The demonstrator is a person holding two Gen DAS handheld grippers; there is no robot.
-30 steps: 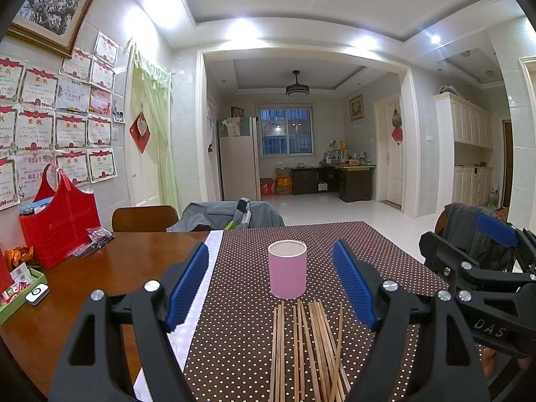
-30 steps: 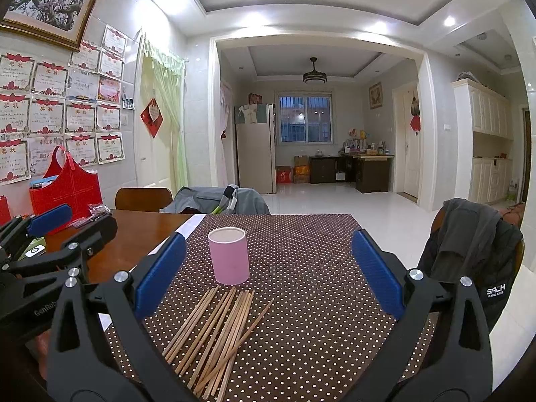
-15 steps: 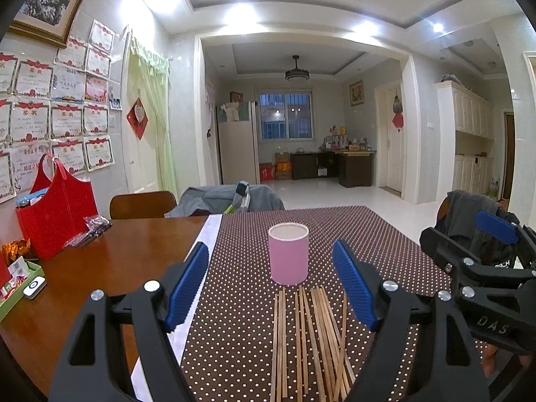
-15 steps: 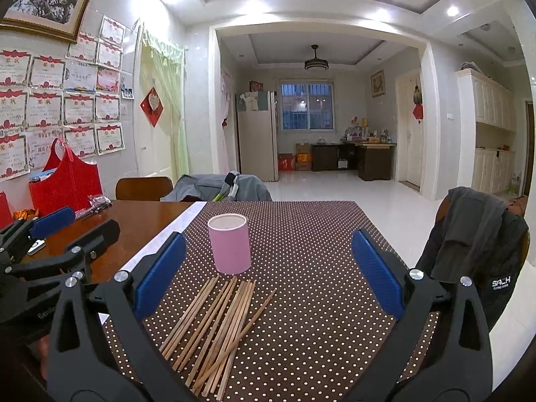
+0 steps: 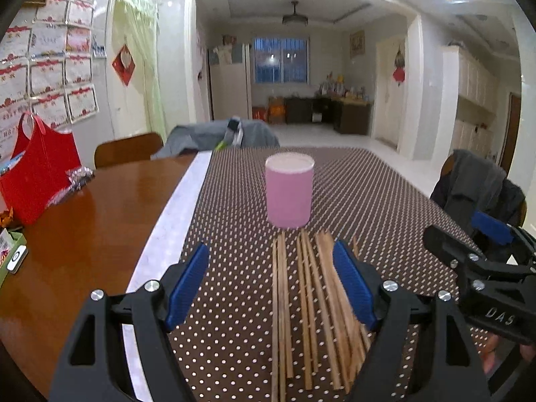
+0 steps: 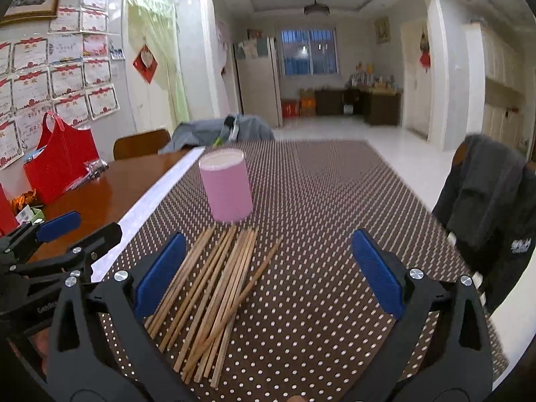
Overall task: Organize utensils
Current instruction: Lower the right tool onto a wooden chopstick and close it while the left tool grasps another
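Both the left gripper (image 5: 271,284) and right gripper (image 6: 266,273) are held spread, empty, over chopsticks (image 6: 217,284); the pink cup (image 6: 227,189) stands just beyond, unobstructed.

The left gripper (image 5: 271,283) is hovering low with its 2 blue-padded fingers (image 5: 189,283) spread wide, gripping nothing. The right gripper (image 6: 268,269) is hanging just beside it, its 2 fingers (image 6: 377,271) parted wider and likewise gripping nothing.
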